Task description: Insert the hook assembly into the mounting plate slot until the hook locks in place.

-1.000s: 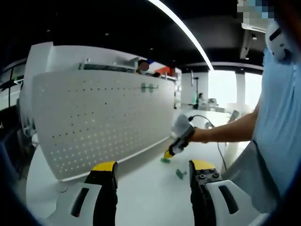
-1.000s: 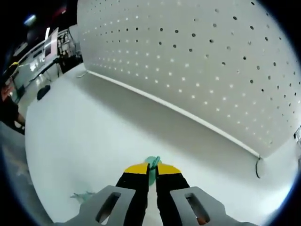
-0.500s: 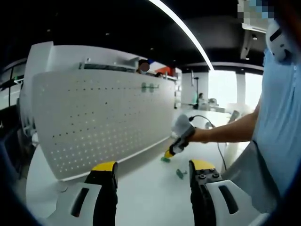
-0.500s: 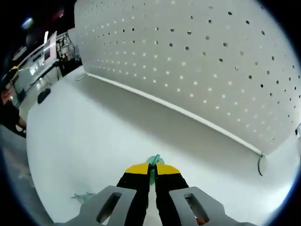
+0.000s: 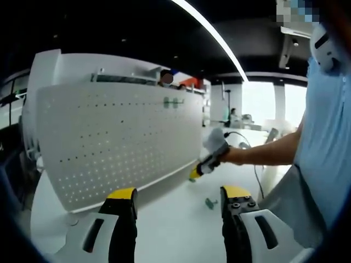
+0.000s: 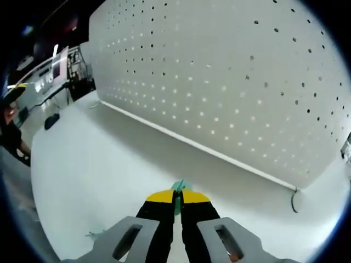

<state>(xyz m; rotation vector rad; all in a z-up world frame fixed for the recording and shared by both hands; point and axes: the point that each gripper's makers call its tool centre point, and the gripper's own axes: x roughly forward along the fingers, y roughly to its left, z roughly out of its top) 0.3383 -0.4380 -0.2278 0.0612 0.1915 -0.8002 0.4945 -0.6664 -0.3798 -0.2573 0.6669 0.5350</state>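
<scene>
We see a small green hook (image 6: 178, 188) pinched between the right gripper (image 6: 175, 198)'s yellow-tipped jaws, which are clamped on it; its tip pokes out past them, lifted off the white worktop (image 6: 98, 164) and facing the foot of the white perforated mounting plate (image 6: 230, 82). In the left gripper view the right gripper (image 5: 204, 166) is raised near the plate's lower edge, held by the person's hand (image 5: 229, 155). A second green hook piece (image 5: 209, 203) lies on the worktop, apart from the plate. Two green hooks (image 5: 171, 102) already sit high on the plate. Our left gripper (image 5: 178, 198) hangs with its jaws spread wide, grasping nothing.
</scene>
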